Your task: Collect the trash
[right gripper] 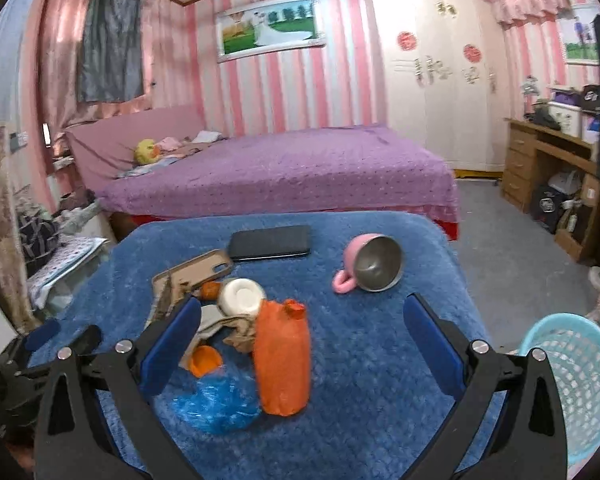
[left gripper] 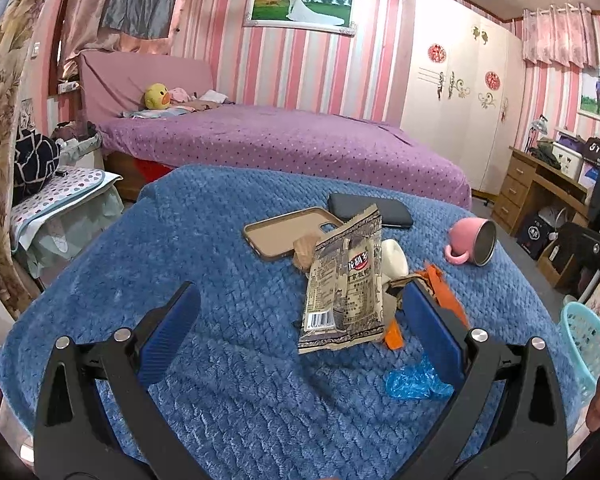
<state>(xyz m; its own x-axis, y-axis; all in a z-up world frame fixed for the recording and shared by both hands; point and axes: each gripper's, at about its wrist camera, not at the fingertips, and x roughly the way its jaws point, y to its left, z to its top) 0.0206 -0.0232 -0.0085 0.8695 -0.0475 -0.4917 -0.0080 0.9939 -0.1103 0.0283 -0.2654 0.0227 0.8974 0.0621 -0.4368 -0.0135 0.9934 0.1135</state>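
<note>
My left gripper (left gripper: 300, 316) and right gripper (right gripper: 302, 330) both hung wide open, empty, over the trash pile on the blue blanket (right gripper: 360, 360). The orange wrapper (right gripper: 282, 358) sat between my right fingers; the basket (right gripper: 580, 384) waited beside. Closing came next, I reckoned.

On the blue blanket (right gripper: 380, 360): 1 phone (right gripper: 270, 242), 1 phone case (right gripper: 198, 270), 1 pink mug (right gripper: 370, 268), 1 snack wrapper (left gripper: 346, 284).
</note>
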